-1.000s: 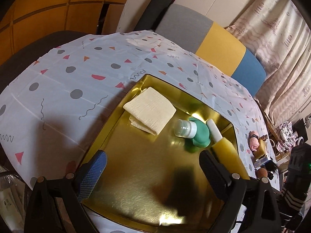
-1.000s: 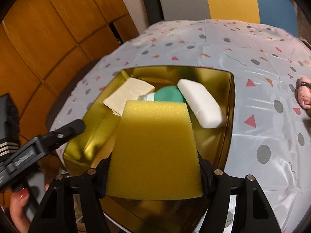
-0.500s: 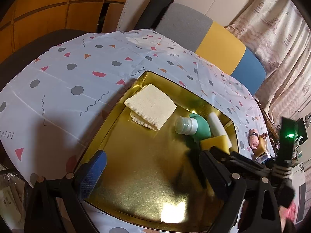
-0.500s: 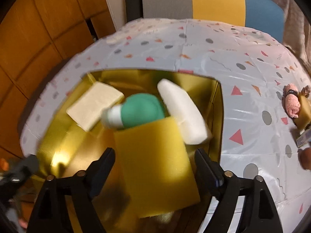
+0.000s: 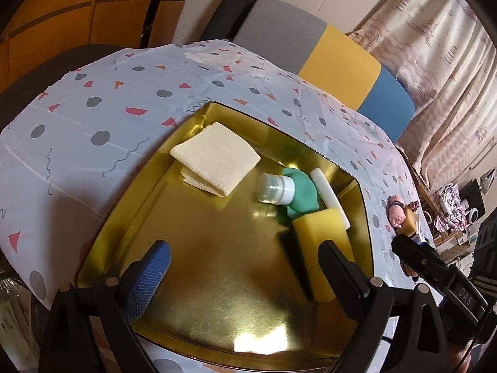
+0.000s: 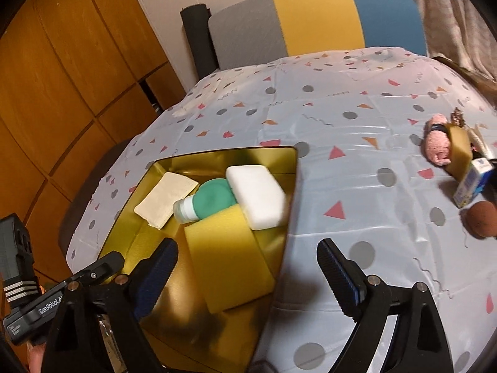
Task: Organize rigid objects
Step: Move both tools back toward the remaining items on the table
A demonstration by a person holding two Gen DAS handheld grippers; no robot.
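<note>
A gold tray (image 5: 217, 279) on the patterned tablecloth holds a folded cream cloth (image 5: 217, 158), a green bottle (image 5: 298, 192) lying on its side, a white block (image 5: 329, 195) and a yellow sponge (image 5: 323, 236). My left gripper (image 5: 242, 248) hovers open over the tray's bare near half, holding nothing. My right gripper (image 6: 247, 247) is above the tray's right rim (image 6: 279, 267) with its jaws opening. The yellow sponge (image 6: 226, 255) lies free in the tray below them, propped on the white block (image 6: 257, 199) and green bottle (image 6: 211, 200); neither pad touches it.
At the table's right lie a pink plush toy (image 6: 438, 146), a second yellow sponge (image 6: 459, 152), a small carton (image 6: 472, 183) and a brown ball (image 6: 481, 219). A grey, yellow and blue chair (image 6: 310, 21) stands behind the table. Wooden panels line the left.
The right gripper carried the yellow sponge over the tray, let it go and pulled back to the right with its jaws wider. The sponge now rests in the tray. The left gripper barely moved.
</note>
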